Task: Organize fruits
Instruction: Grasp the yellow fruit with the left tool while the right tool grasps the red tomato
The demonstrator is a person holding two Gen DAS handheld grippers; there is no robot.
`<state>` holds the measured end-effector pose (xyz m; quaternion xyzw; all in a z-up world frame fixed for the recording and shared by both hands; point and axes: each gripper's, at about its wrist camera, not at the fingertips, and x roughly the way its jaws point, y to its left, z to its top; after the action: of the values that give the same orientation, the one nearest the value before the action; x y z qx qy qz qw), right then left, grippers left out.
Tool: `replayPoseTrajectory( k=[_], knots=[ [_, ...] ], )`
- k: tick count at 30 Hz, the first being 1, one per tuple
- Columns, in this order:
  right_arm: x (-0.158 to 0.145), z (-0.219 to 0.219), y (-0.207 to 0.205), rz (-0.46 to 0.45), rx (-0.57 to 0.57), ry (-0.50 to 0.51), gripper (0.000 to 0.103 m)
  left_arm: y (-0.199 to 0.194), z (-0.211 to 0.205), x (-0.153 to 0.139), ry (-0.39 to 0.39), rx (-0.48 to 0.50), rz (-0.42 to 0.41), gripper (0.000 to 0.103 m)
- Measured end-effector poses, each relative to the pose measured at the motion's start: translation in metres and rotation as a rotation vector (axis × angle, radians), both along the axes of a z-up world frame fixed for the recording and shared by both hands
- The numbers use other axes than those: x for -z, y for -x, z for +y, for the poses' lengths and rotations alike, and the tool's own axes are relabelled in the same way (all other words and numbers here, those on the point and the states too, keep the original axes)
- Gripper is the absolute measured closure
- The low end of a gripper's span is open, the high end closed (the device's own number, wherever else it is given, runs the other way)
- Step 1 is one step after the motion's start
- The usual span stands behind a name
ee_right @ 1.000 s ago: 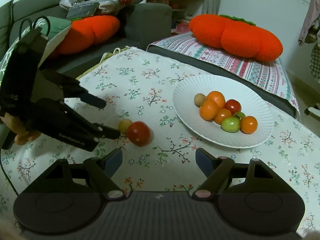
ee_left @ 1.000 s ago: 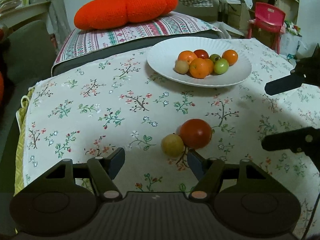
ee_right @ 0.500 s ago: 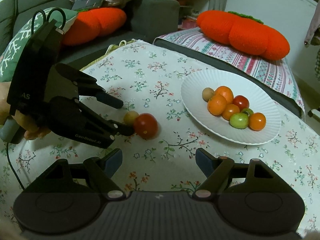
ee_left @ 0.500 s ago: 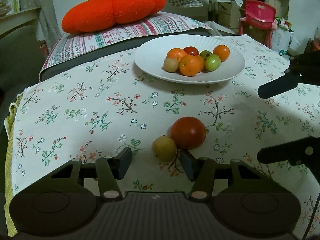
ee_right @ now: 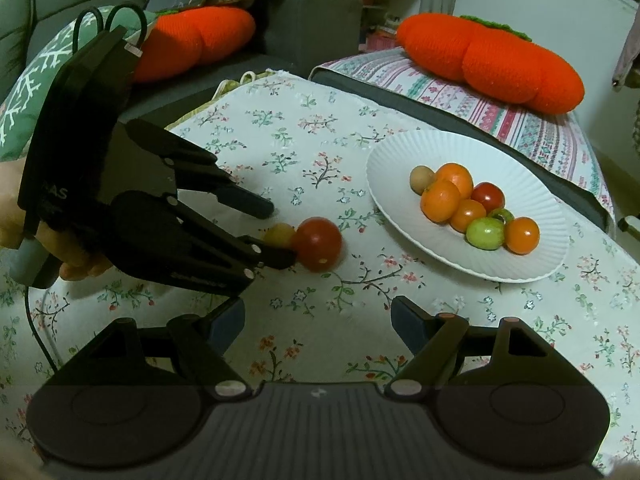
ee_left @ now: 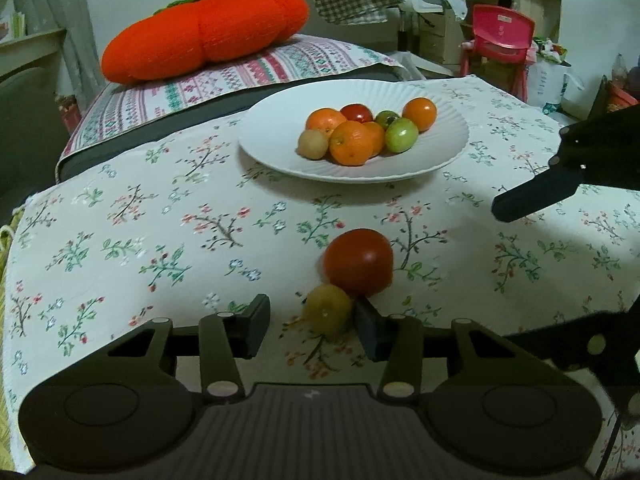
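Note:
A small yellow-brown fruit [ee_left: 328,309] lies on the floral cloth, touching a red tomato [ee_left: 358,261] just beyond it. My left gripper [ee_left: 312,325] is open; the yellow fruit sits between its fingertips, close to the right finger. From the right wrist view the left gripper [ee_right: 280,232] reaches around the yellow fruit [ee_right: 279,234] beside the tomato [ee_right: 319,243]. A white plate [ee_left: 448,152] holds several oranges, tomatoes and green fruits. My right gripper [ee_right: 318,322] is open and empty, hovering above the cloth before the plate [ee_right: 384,168].
An orange pumpkin cushion [ee_left: 204,32] lies on a striped pad behind the plate. A second orange cushion [ee_right: 192,40] and a grey sofa are at the left. A pink chair [ee_left: 500,36] stands at the far right. The cloth's left edge drops off.
My left gripper has moved forward and down so the yellow fruit now lies between its fingertips. The right gripper has drifted a little closer to the table.

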<state>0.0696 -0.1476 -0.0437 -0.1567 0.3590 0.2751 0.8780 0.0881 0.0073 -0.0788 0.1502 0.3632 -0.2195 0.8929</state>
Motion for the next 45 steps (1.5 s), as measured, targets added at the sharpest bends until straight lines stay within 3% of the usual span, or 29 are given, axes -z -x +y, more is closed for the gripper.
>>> replayPoseTrajectory(
  k=[3, 13, 28, 32, 45],
  knots=[
    [0.002, 0.0, 0.0, 0.001, 0.0, 0.004, 0.026, 0.0, -0.003, 0.001, 0.01, 0.017, 0.001, 0.102],
    [0.008, -0.003, -0.008, 0.021, 0.022, -0.022, 0.035, 0.003, 0.011, 0.0, 0.041, -0.013, 0.017, 0.102],
    [0.024, 0.021, -0.056, 0.028, 0.082, -0.093, 0.045, 0.011, 0.036, 0.001, 0.054, -0.069, 0.018, 0.102],
    [0.023, 0.025, -0.061, 0.035, 0.069, -0.097, 0.069, 0.012, 0.036, 0.001, 0.054, -0.066, 0.011, 0.102],
    [0.018, 0.02, -0.041, 0.019, 0.052, -0.093, 0.069, 0.012, 0.033, 0.0, 0.029, -0.063, 0.0, 0.103]
  ],
)
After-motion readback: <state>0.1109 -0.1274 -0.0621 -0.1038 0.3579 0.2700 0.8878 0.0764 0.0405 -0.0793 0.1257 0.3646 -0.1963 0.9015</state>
